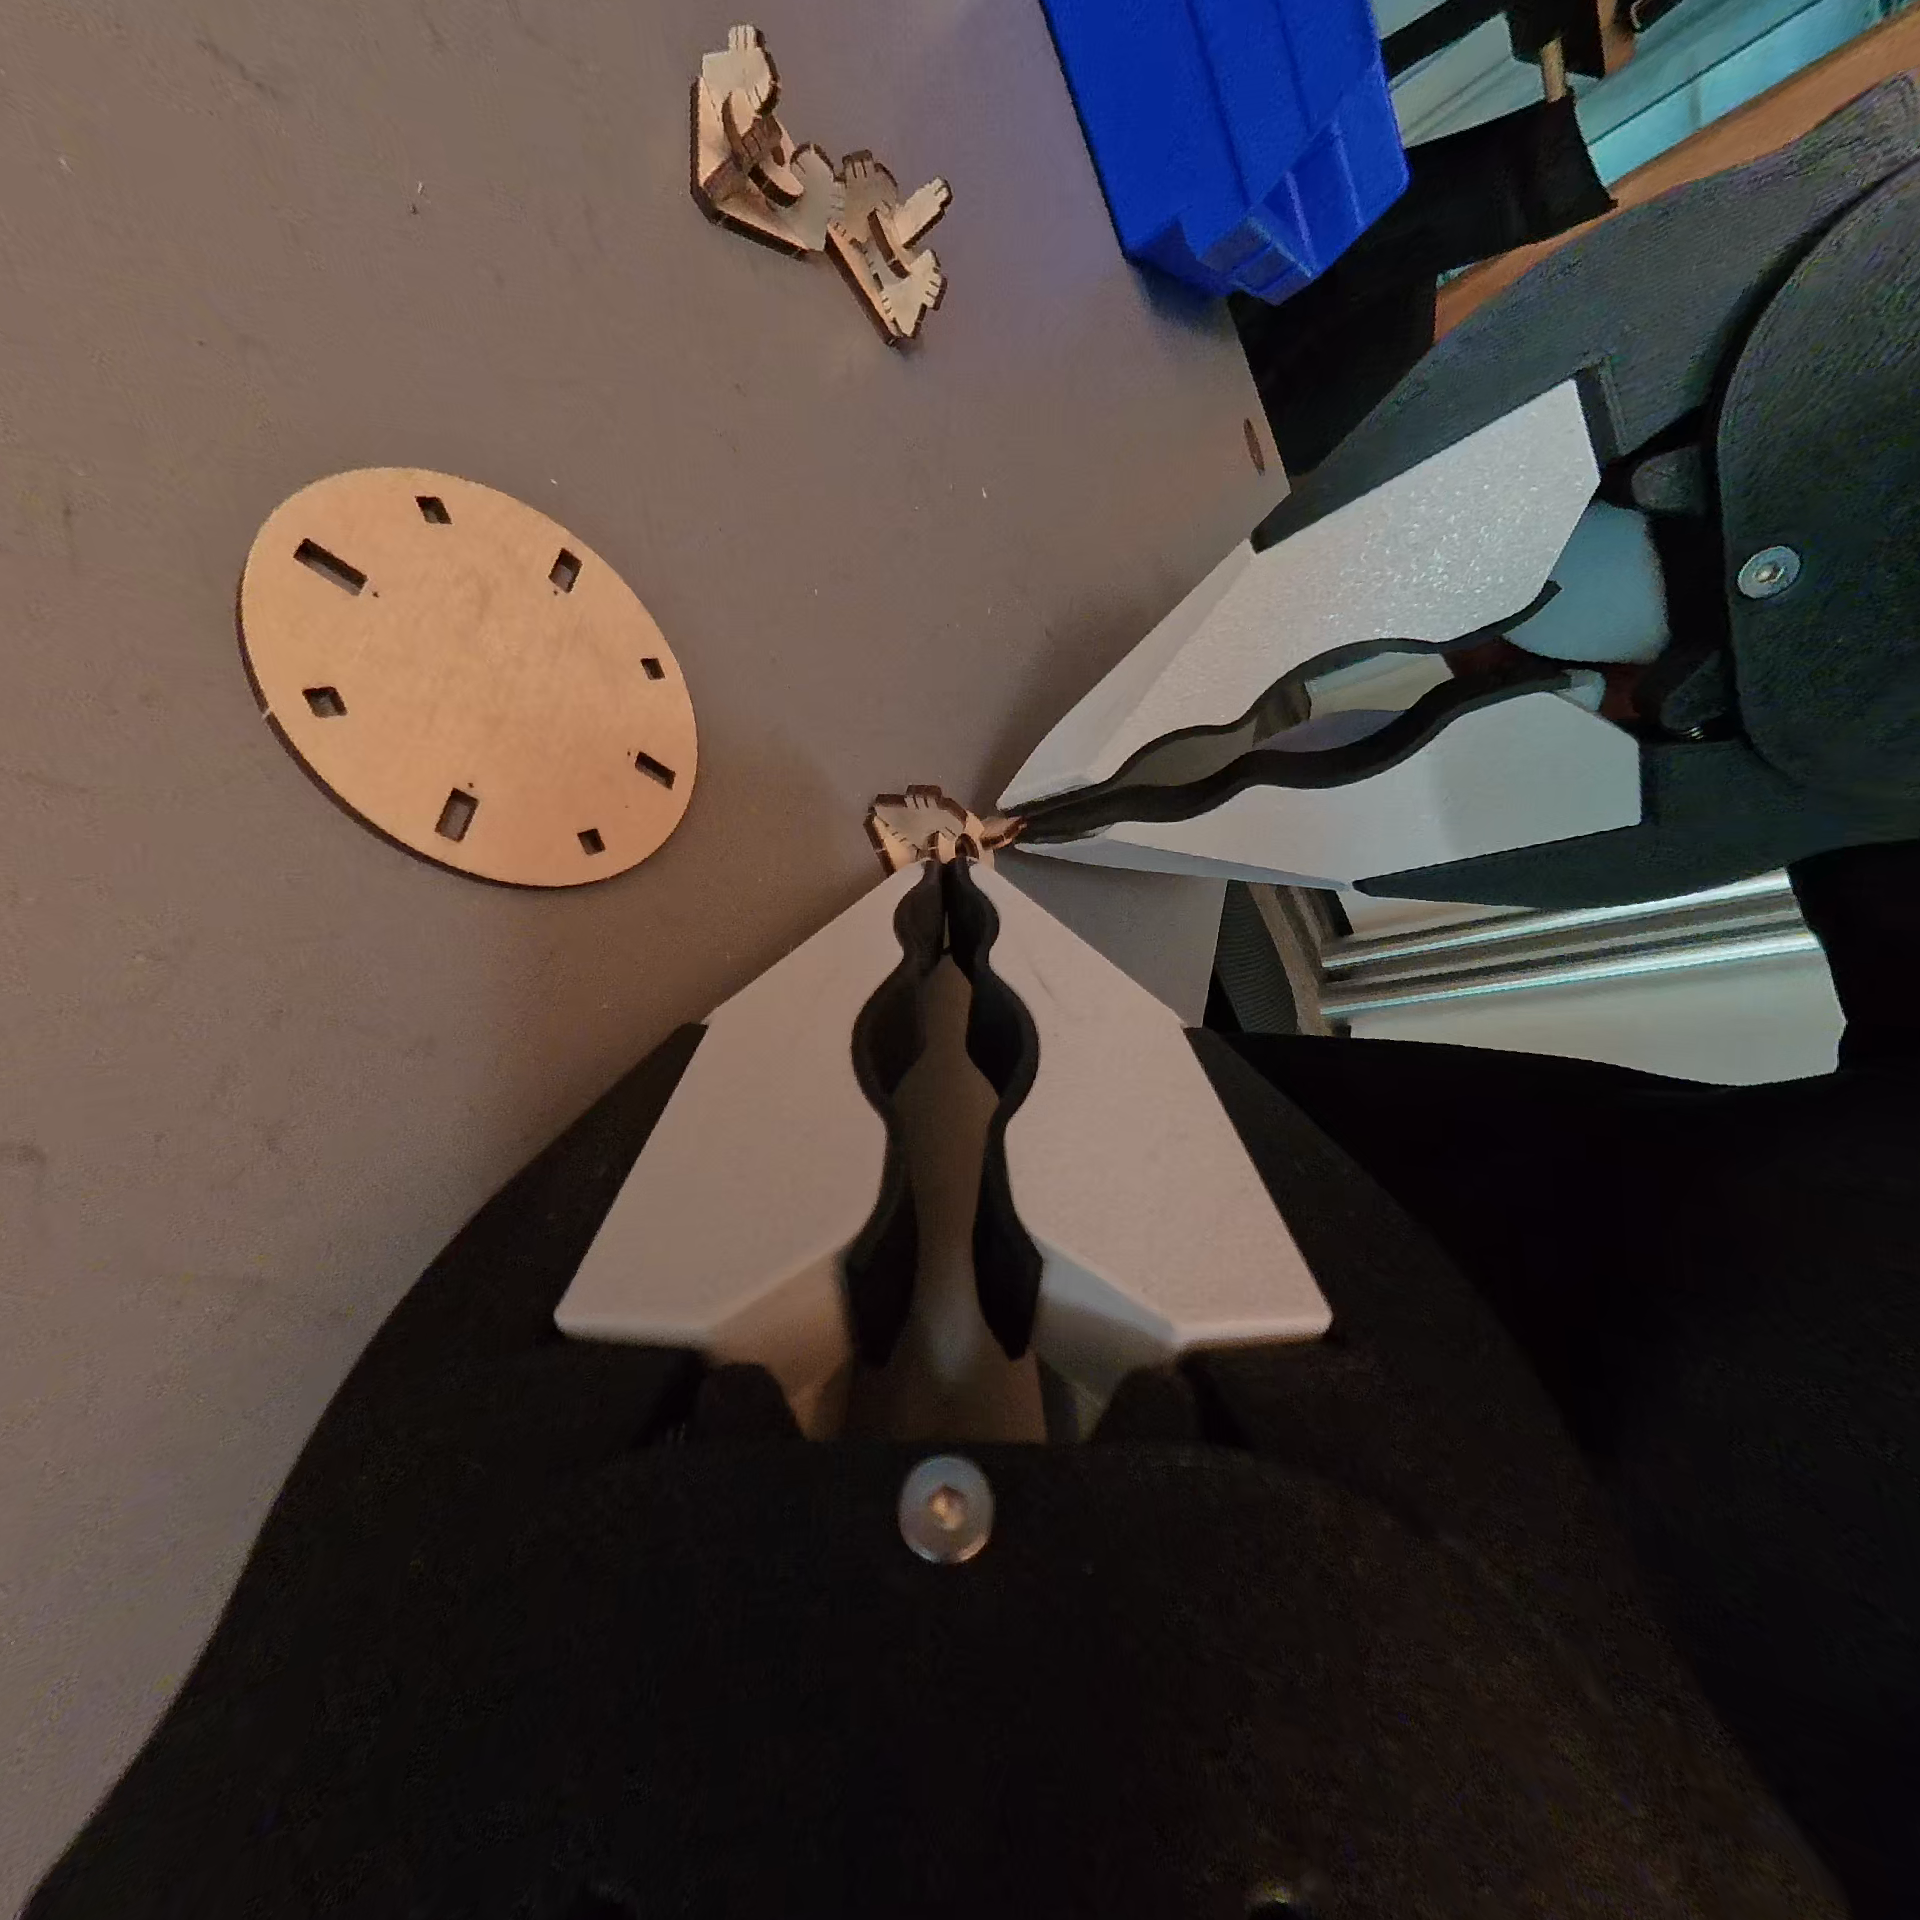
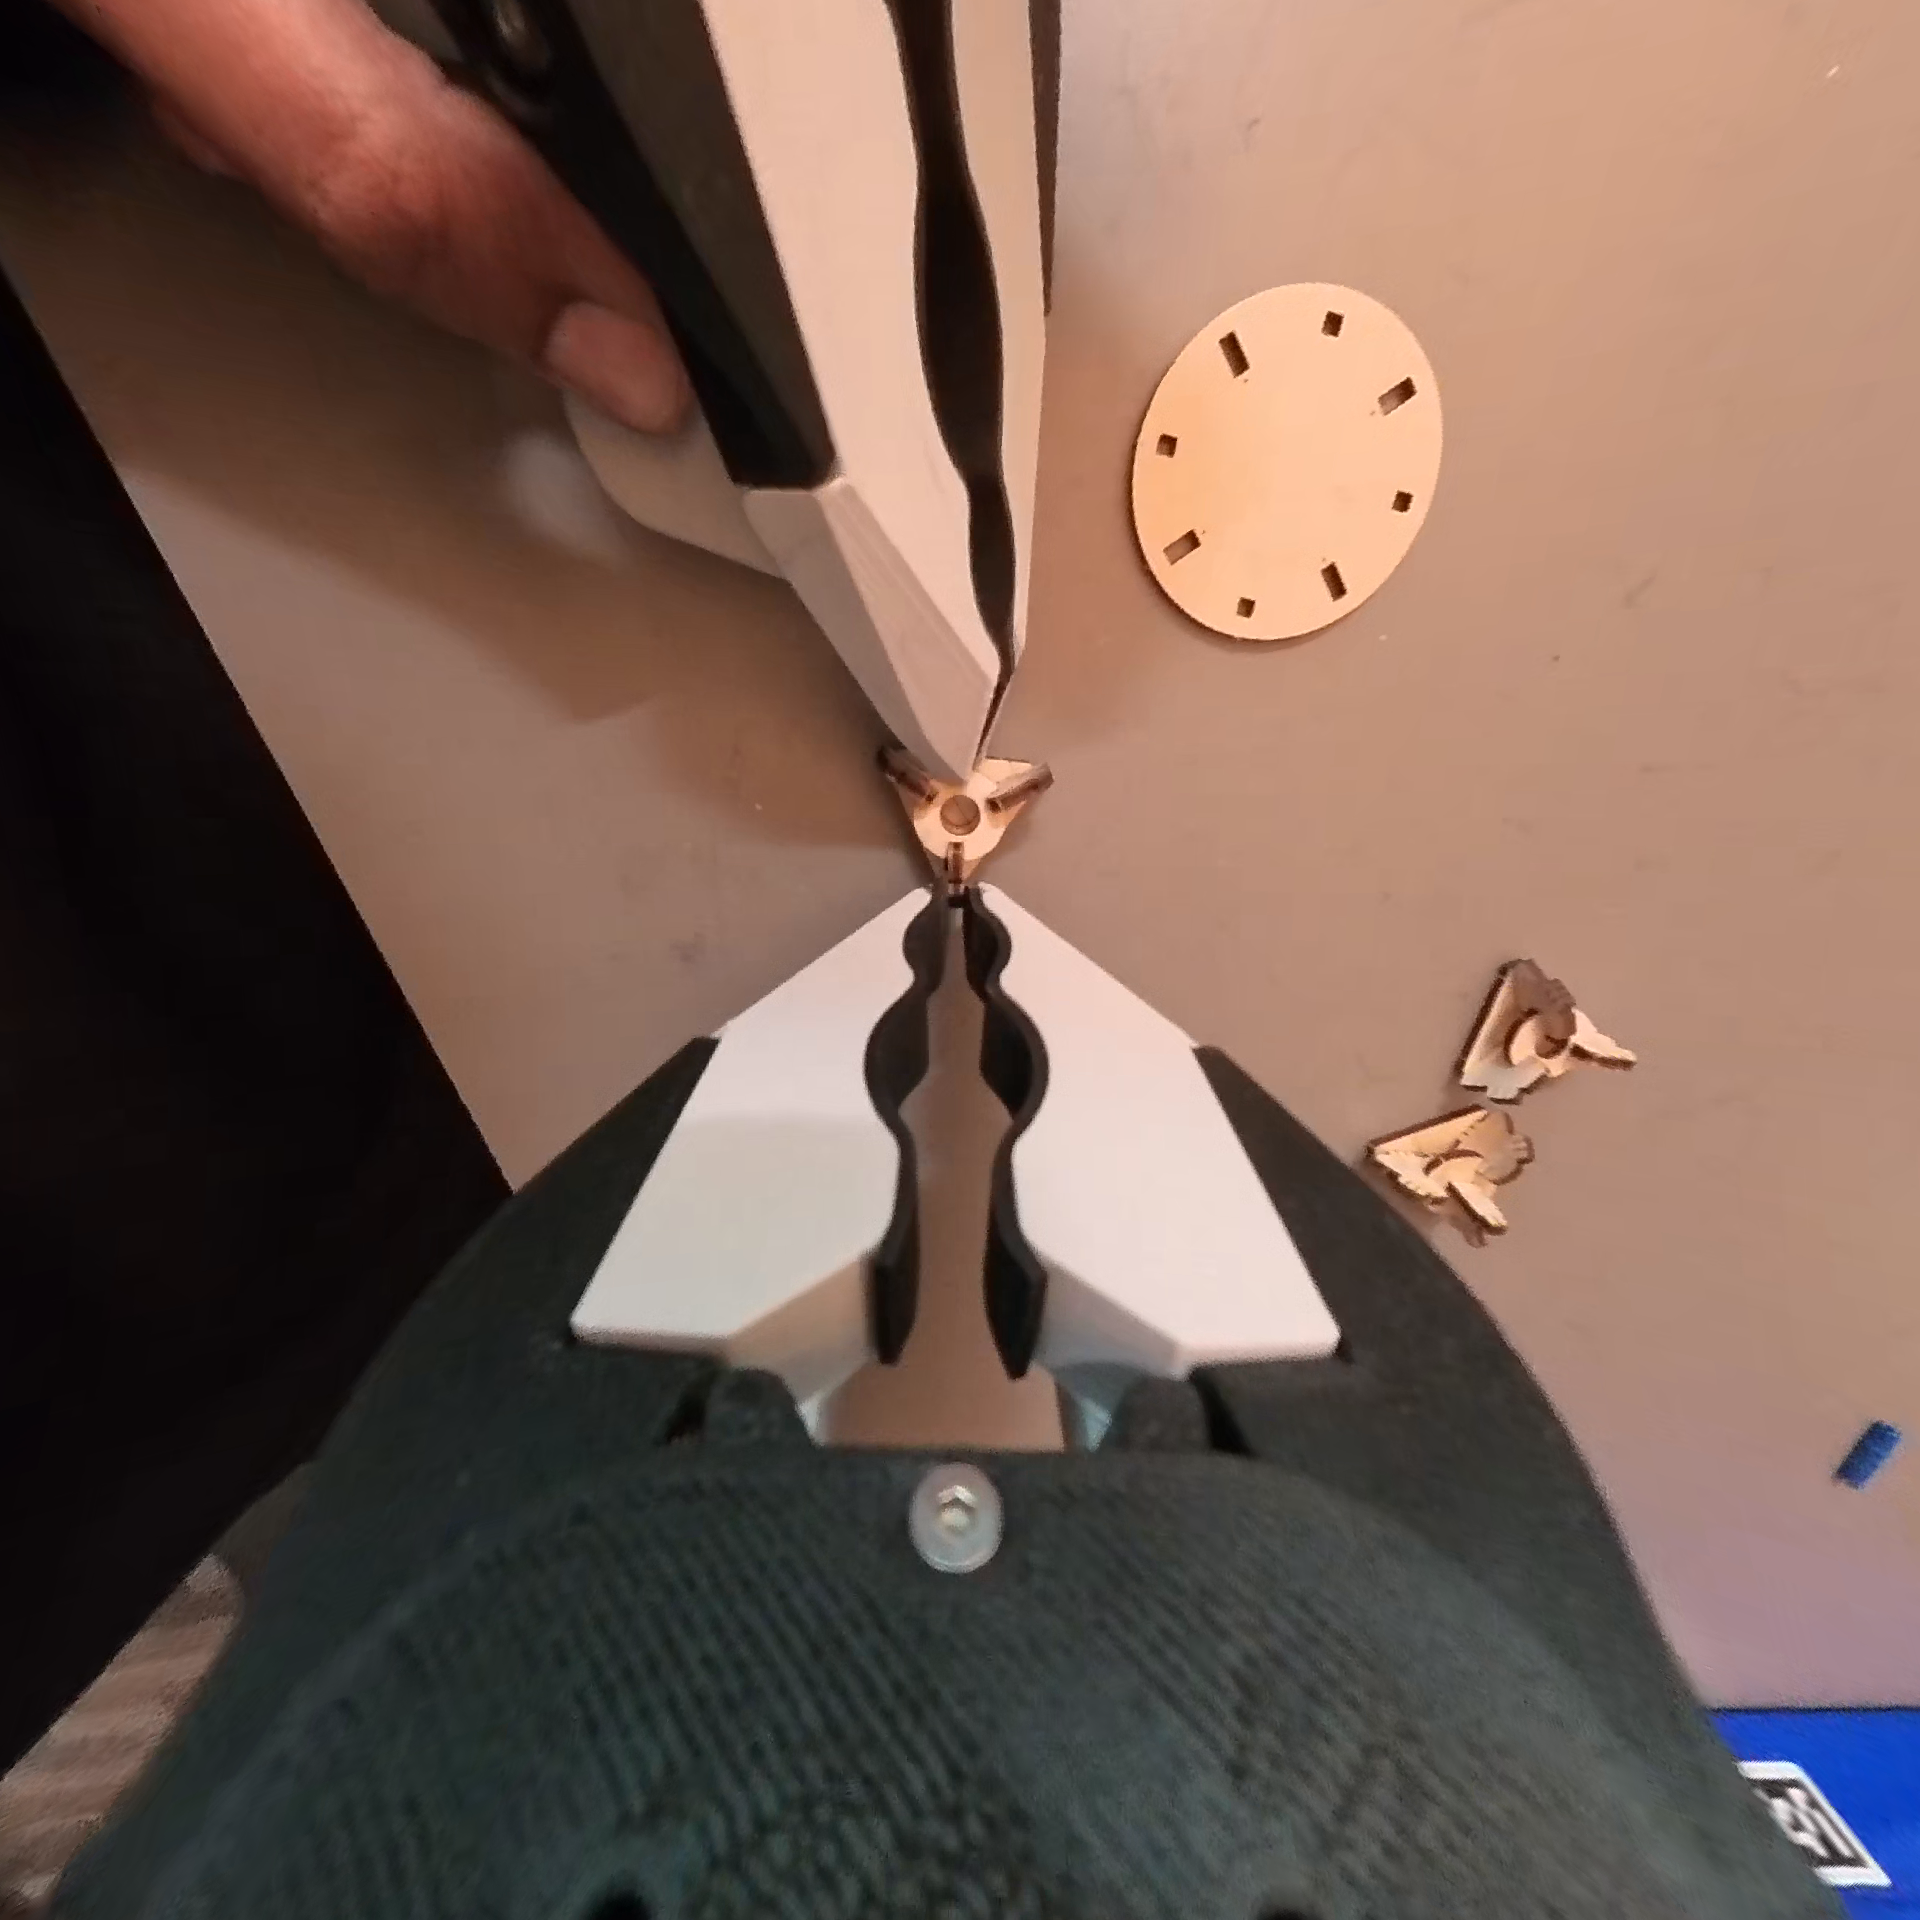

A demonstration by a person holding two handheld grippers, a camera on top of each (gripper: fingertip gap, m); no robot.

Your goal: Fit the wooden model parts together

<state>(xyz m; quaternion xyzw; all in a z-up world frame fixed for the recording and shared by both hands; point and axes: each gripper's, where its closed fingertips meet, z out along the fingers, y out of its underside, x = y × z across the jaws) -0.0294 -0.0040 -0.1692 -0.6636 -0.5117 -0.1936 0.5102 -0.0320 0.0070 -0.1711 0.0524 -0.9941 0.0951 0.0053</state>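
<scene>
A small triangular wooden piece (image 1: 914, 824) with pegs sticking out of its sides sits between both grippers over the grey table (image 1: 260, 1091). My left gripper (image 1: 941, 871) is shut on its near edge. My right gripper (image 1: 1013, 828) comes in from the right in this view and is shut on one peg. In the right wrist view the piece (image 2: 961, 816) shows a round hub in its centre. There my right gripper (image 2: 954, 902) pinches the lower peg, and my left gripper (image 2: 987, 743) presses on the upper edge from above.
A round wooden disc (image 1: 468, 675) with several slots lies flat on the table; it also shows in the right wrist view (image 2: 1286, 473). Two small wooden assemblies (image 1: 748, 145) (image 1: 888, 244) lie farther off. A blue bin (image 1: 1226, 135) stands at the table's edge. A hand (image 2: 416, 177) holds the left gripper. Less than 4 cm separates the two grippers' tips.
</scene>
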